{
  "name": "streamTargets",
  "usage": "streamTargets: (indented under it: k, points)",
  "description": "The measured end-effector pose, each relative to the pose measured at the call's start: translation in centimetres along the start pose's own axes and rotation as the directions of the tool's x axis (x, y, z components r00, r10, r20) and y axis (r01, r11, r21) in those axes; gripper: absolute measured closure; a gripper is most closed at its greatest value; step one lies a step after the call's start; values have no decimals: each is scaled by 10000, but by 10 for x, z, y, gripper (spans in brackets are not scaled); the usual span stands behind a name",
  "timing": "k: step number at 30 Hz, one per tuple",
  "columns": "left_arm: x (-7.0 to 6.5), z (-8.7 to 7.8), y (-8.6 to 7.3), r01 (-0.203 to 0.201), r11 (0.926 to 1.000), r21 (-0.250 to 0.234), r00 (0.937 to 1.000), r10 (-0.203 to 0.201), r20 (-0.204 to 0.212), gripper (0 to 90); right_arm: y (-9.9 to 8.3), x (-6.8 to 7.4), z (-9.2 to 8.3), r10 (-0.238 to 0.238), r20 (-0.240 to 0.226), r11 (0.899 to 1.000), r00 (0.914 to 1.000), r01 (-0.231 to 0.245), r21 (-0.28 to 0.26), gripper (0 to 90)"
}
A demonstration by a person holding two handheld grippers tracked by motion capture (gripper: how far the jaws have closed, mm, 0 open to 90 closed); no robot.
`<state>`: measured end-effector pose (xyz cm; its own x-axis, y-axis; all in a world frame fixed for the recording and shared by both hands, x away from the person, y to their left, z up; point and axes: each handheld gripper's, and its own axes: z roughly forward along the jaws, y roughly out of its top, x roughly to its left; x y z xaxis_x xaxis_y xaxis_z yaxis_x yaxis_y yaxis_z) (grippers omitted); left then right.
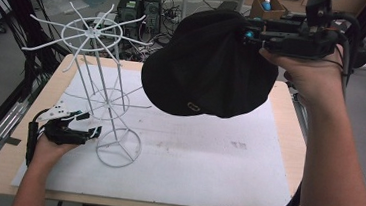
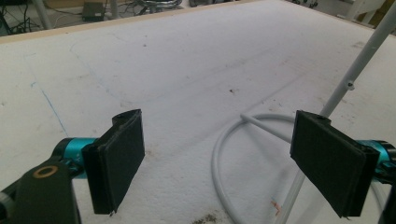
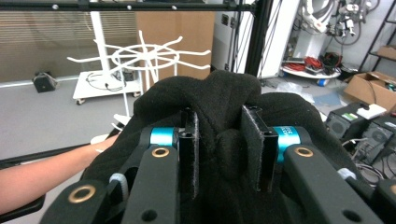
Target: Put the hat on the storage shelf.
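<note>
The right claw (image 1: 247, 33) is held high above the far right part of the surface (image 1: 191, 154), and its two jaws are pressed together on a fold of the black hat (image 1: 209, 70). In the right gripper view the pads (image 3: 192, 149) pinch a bunched ridge of the black cloth between them, so the jaws do not meet fully; the cloth fills the gap. The hat hangs down from this grip, well above the surface, with its brim turned toward the white wire rack (image 1: 99, 85). A small oval label shows near the lower edge of the hat in the high view.

The left claw (image 1: 91, 125) rests low at the left side of the surface, just beside the round base of the rack. Its jaws are spread wide, and nothing is between them. In the left gripper view the right pad (image 2: 331, 161) stands in front of the thin upright rod of the rack (image 2: 355, 74), and the white base ring curves between the two pads, but I cannot tell if the pad touches the rod.

The rack stands upright at the left half of the surface, with its wire arms spreading at the top, apart from the hat.
</note>
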<state>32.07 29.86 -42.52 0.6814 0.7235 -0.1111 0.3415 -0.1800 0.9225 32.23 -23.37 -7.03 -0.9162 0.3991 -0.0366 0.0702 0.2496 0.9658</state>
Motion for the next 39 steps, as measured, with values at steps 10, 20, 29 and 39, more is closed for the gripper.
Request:
streamTargets:
  k: [10,20,29,39]
  points:
    - [0,1,-1,-10,10000,65,10000,10,14,179,14,12,-4,-264,-617,9996,9977,255,-157,704]
    - [1,0,-1,11,10000,17,10000,-11,14,179,19,17,3,-298,-1310,9995,9909,277,-183,704]
    - [1,0,-1,16,10000,25,10000,-16,8,179,27,18,13,-445,-1567,9988,9866,407,-272,703]
    - [1,-1,-1,44,10000,-20,10000,-44,-19,179,33,16,21,-532,-1936,9981,9796,462,-404,703]
